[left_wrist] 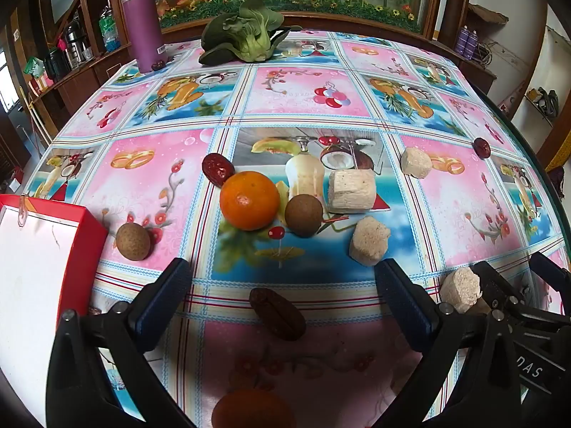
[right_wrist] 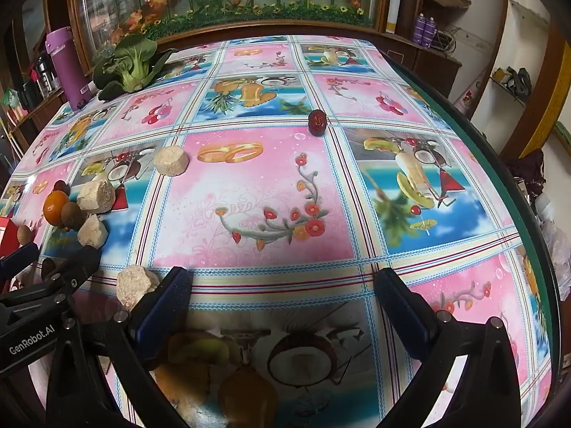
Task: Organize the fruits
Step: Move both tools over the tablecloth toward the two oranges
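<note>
So both grippers are spread wide, holding nothing. Left gripper (left_wrist: 282,285) hovers over a red date (left_wrist: 277,314), with the orange (left_wrist: 249,200) just beyond; right gripper (right_wrist: 283,285) sits over bare tablecloth (right_wrist: 249,192), red box (left_wrist: 80,235) far left.

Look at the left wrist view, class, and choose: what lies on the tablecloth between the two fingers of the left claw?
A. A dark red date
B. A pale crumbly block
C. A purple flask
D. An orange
A. A dark red date lies on the cloth between the open fingers of the left claw; the orange sits farther ahead, and the purple flask stands at the far edge.
</note>
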### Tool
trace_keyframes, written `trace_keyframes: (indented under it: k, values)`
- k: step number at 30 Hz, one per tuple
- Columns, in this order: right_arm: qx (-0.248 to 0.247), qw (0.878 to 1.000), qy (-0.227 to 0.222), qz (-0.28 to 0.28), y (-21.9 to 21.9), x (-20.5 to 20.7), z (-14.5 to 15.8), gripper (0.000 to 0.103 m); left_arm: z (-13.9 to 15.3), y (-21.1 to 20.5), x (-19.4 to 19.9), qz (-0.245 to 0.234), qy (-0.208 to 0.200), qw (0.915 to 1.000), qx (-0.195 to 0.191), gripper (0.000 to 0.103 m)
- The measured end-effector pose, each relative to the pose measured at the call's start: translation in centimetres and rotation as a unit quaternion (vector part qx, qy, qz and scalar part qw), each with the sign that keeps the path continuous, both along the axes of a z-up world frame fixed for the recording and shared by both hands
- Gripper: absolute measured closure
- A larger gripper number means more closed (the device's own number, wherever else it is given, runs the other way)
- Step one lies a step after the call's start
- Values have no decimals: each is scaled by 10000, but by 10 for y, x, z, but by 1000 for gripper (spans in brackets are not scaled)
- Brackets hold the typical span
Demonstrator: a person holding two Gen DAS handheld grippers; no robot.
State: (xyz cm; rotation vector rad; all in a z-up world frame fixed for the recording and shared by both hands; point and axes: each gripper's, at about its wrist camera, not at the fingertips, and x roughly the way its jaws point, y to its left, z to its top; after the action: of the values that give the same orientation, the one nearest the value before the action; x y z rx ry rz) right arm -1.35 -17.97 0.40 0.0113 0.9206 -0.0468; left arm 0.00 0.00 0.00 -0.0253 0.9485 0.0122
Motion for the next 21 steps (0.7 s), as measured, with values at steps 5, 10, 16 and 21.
trace_keyframes:
  k: [5,10,16,21]
  values:
    - [1,10000,0,-1,0,0,0,0,0,0,0,0,-1,10000,-3,0]
    - [3,10000,-2,0,0,0,0,0,0,0,0,0,-1,10000,-3,0]
    - [3,10000,1,0,0,0,0,0,1,1,0,-232,247,9994,-1,0]
    - [32,9999,61,123,-1,-1,2,0,21,20,-31,-178,11,9998,40,0]
